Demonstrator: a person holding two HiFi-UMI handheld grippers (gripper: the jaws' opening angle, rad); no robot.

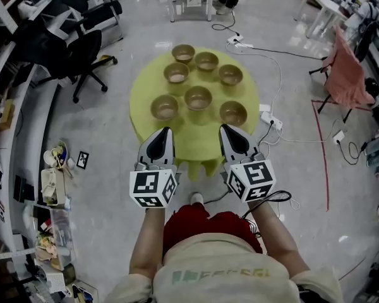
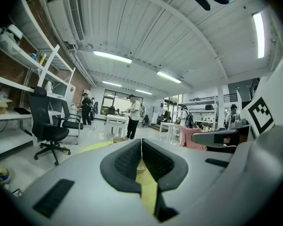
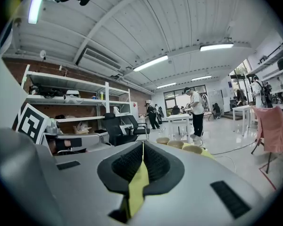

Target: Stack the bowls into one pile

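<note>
lab; shelving [image 2: 23, 81], office chairs [image 1: 82, 59], floor cables [image 1: 284, 54]

seven tan-brown round bowls [image 1: 198, 97] | upright, unstacked, each apart | spread across yellow-green round tabletop [image 1: 143, 88] | three far, four nearer

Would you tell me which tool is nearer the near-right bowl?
Right. The right tool is just short of the near-right bowl, not touching; the left tool is farther off, to its left.

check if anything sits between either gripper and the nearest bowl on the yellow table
Nothing visible does. The left gripper faces the front left bowl and the right gripper the front right bowl, with only bare yellow table between. Both grippers are shut and empty.
</note>
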